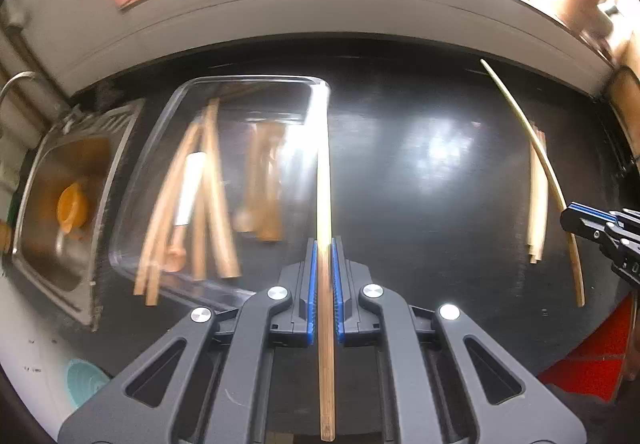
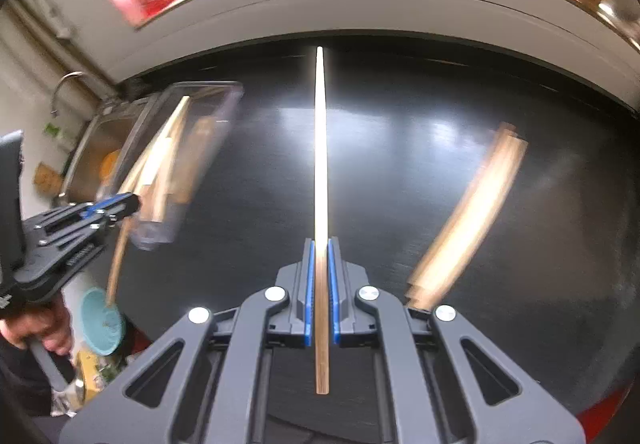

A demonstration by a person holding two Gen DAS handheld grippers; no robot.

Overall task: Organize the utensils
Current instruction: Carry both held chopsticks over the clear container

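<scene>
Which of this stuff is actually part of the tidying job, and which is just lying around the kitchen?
Part of the job:
- left claw gripping a chopstick
- right claw gripping another chopstick
- clear tray of wooden utensils
- loose chopsticks on the counter

Just lying about:
- sink
- orange cup
- teal bowl

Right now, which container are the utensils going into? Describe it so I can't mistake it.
On the black countertop, look just right of the steel sink. The clear plastic tray there already holds wooden chopsticks and spoons; unlike the sink, it is see-through.
</scene>
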